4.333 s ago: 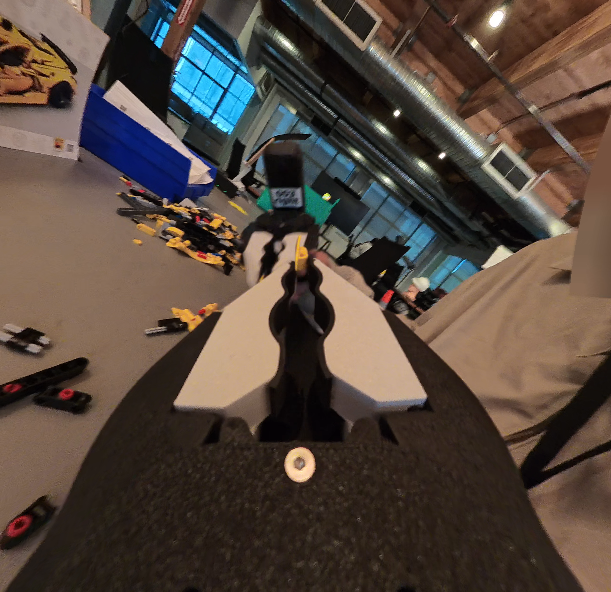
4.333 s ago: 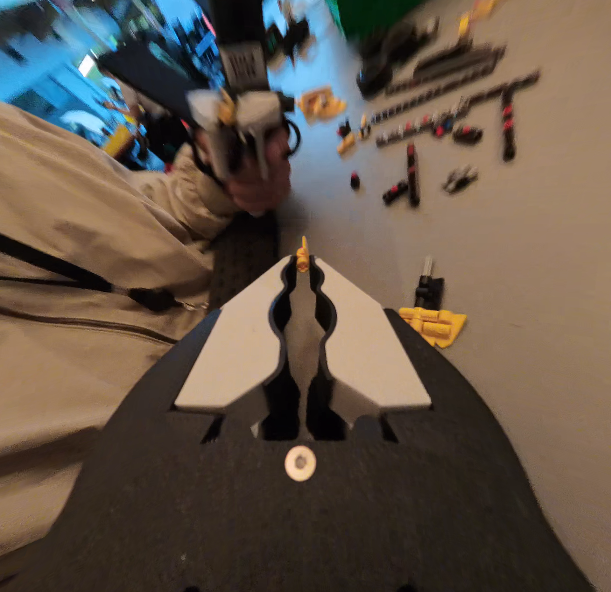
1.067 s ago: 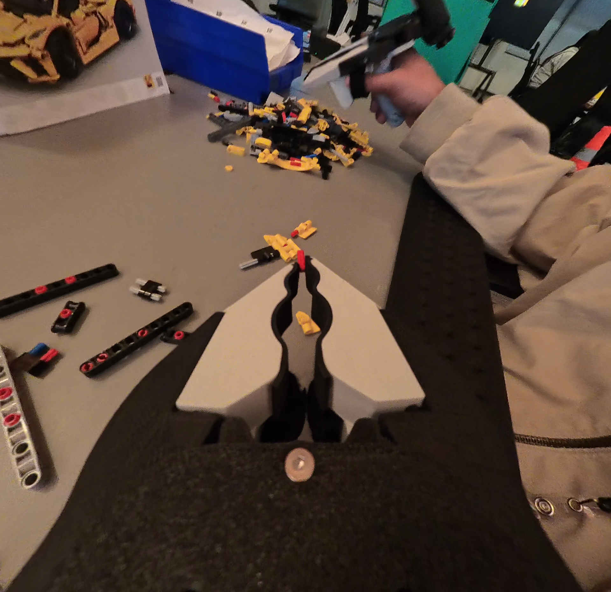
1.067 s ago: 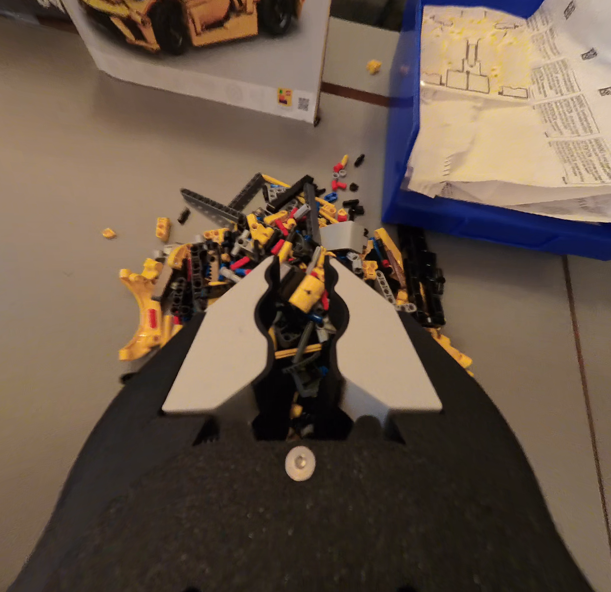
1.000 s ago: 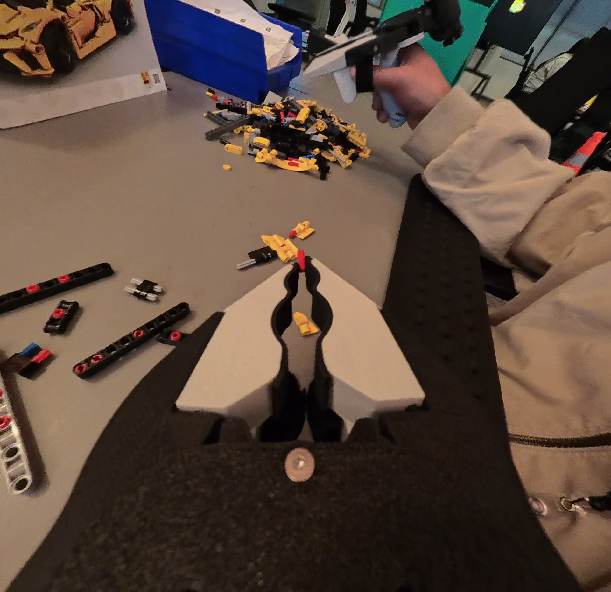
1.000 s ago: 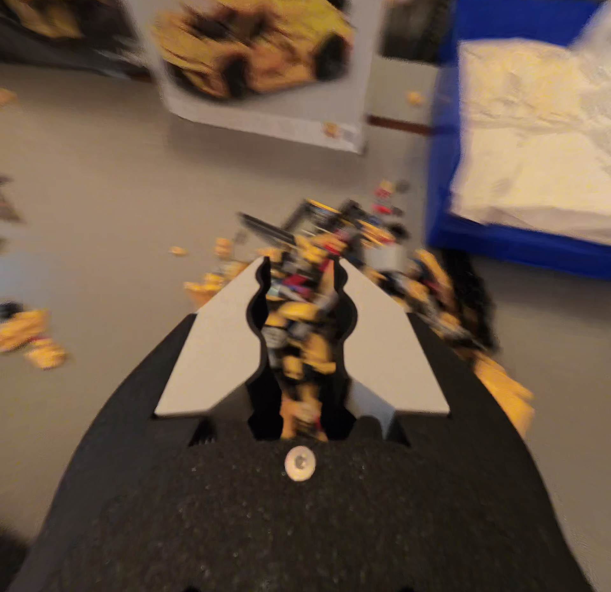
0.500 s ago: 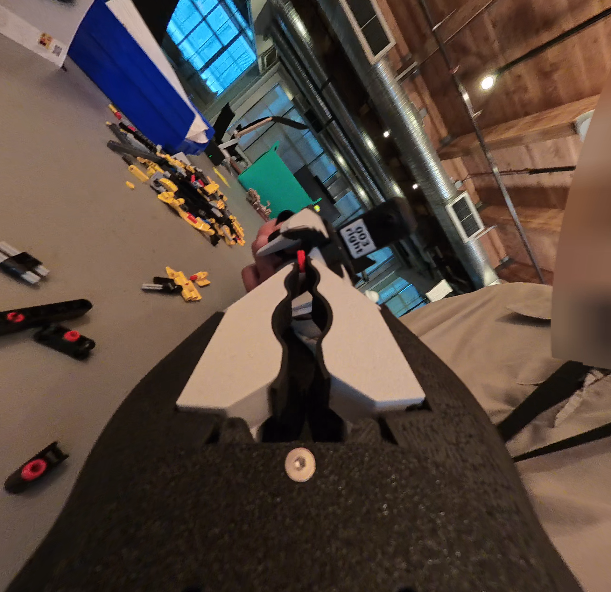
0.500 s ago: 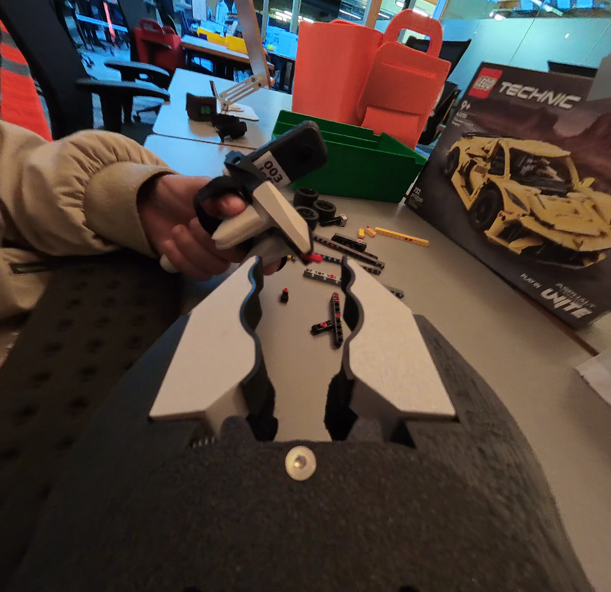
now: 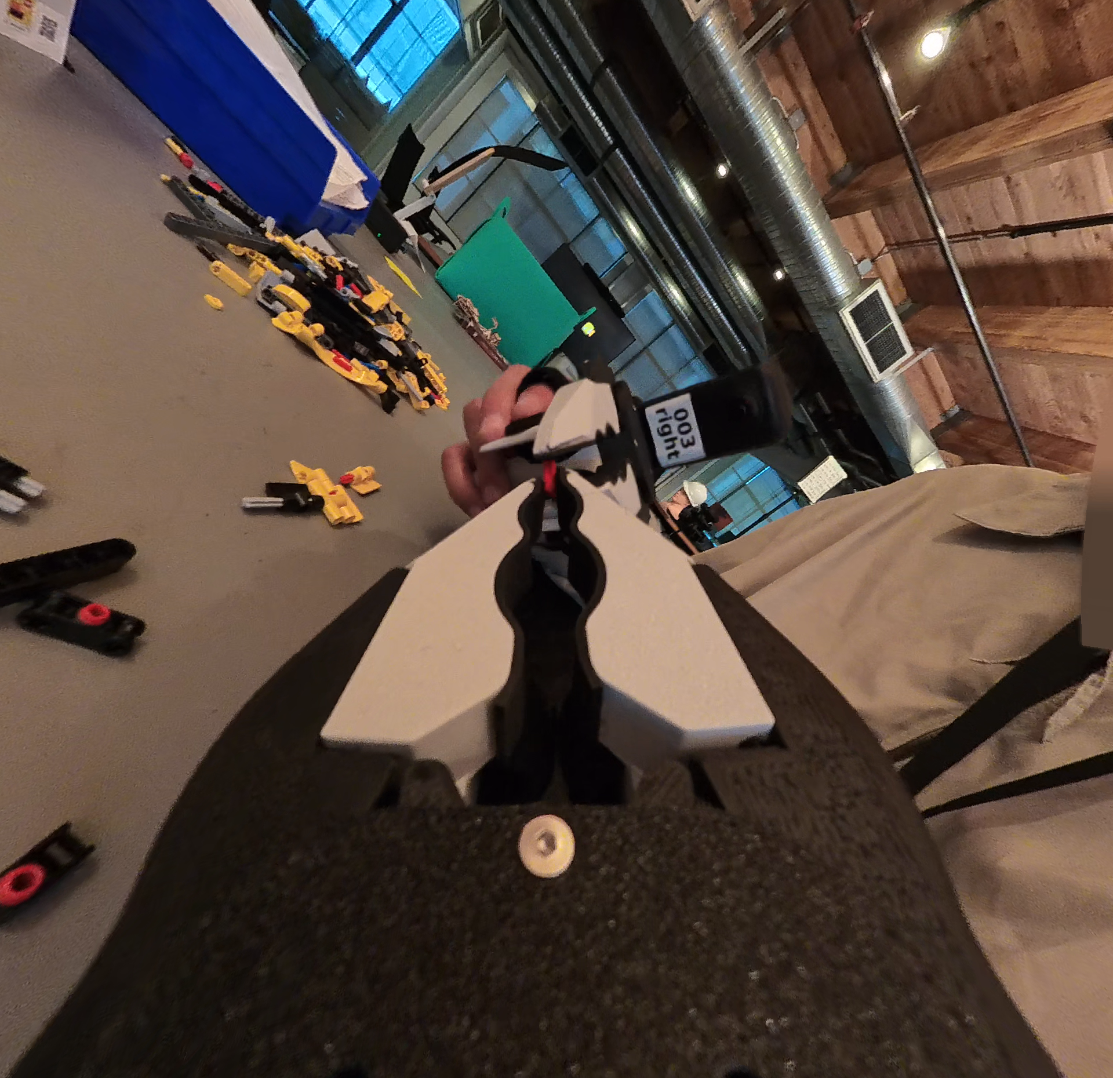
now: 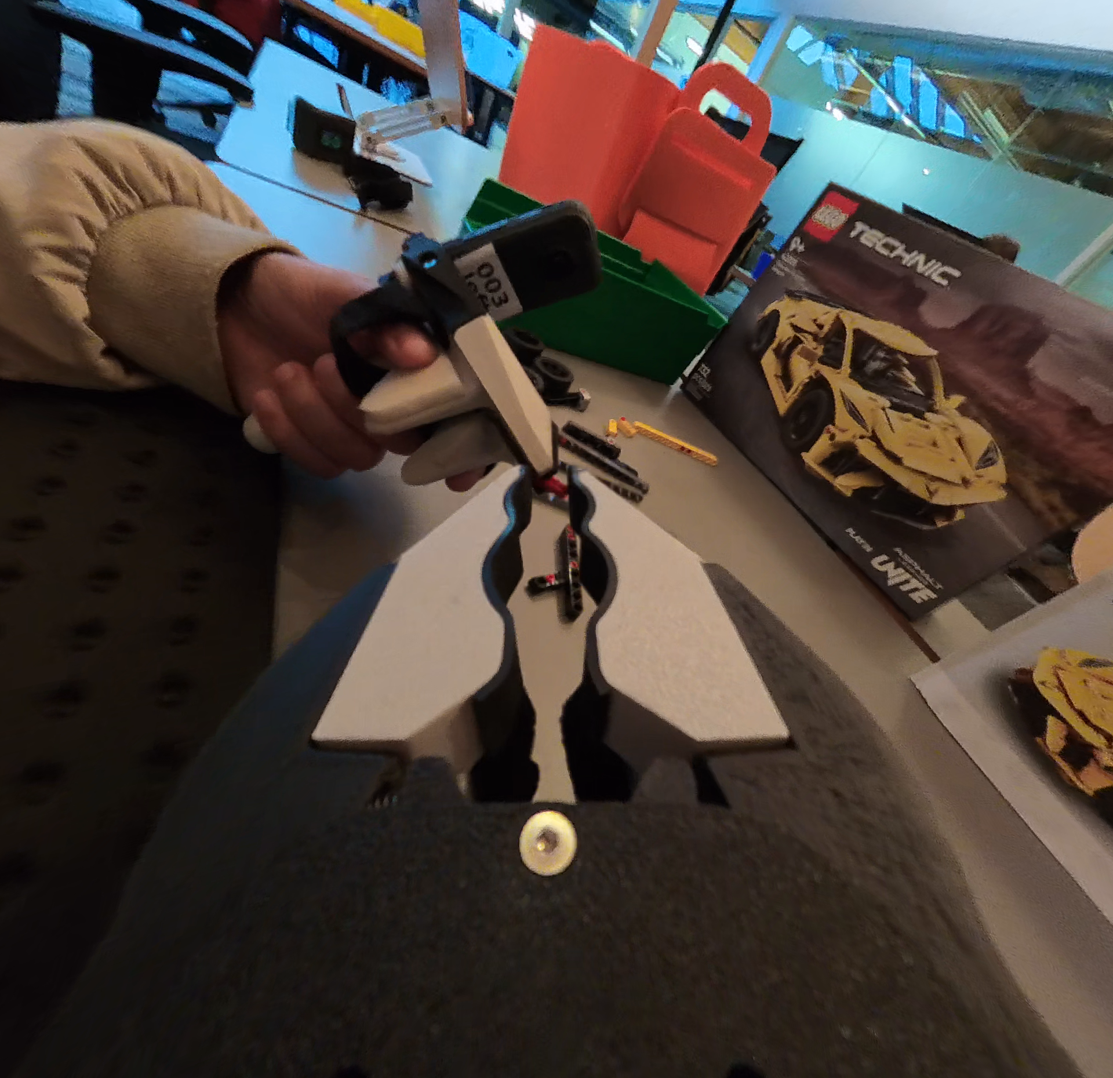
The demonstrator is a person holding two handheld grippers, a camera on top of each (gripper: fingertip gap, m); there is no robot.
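Observation:
My left gripper is shut on a small red pin and holds it in the air above the grey table. My right gripper has its fingertips closed in on the same red pin from the opposite side. The two grippers meet tip to tip. The right gripper shows in the left wrist view, held by a hand. The left gripper shows in the right wrist view, held by a hand in a beige sleeve.
A pile of yellow and black bricks lies by a blue bin. Black beams lie at the left. A green bin, an orange case and a box picturing a yellow car stand at the back. The grippers are tip to tip, or close to it.
The right gripper left the brick pile, turned towards the left gripper and closed its fingers around the red pin. The left gripper tilted up, still holding the pin.

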